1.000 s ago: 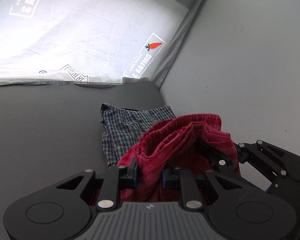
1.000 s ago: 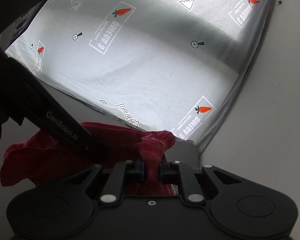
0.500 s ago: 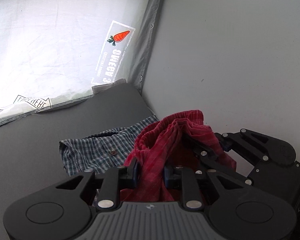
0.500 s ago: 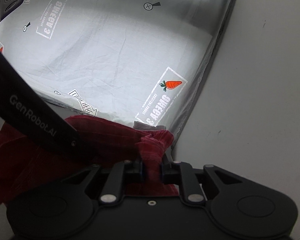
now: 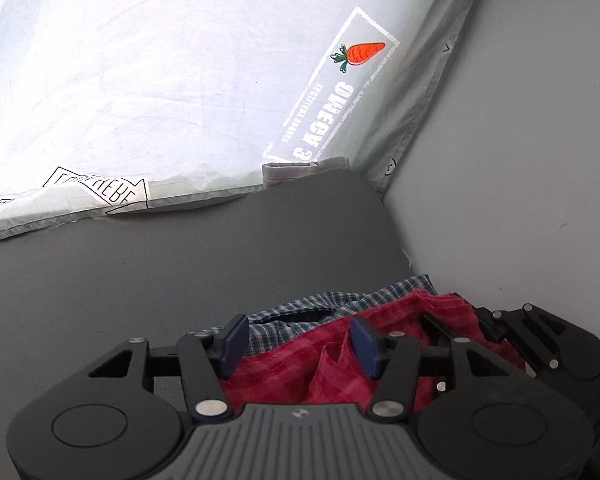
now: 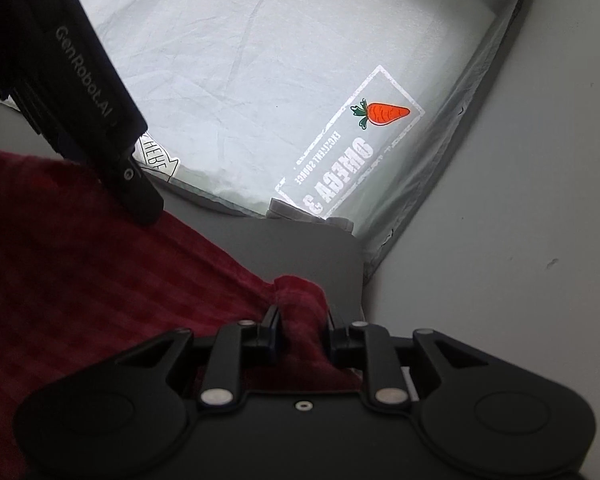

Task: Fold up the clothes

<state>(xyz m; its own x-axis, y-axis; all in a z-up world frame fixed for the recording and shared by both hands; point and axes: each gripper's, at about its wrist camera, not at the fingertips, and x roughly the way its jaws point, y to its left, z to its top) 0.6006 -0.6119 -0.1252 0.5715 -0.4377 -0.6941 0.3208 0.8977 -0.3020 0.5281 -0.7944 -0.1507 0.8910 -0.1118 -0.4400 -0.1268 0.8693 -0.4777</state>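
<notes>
With red shorts [image 5: 300, 372] laid on plaid garment [image 5: 300, 316] near bed corner: left hand-held gripper [image 5: 300, 340] gaped wide, empty; right hand-held gripper [image 6: 302, 328] part-open, cloth between jaws, apparently slack. Release step; next, likely withdraw both.

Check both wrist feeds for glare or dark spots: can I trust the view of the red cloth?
Left wrist: the white printed sheet is blown out by backlight; the red checked garment between the open left gripper reads clearly. Right wrist: the same sheet glares, the garment sits in deep shadow with its check barely visible, and the right gripper is a dark silhouette.
</notes>
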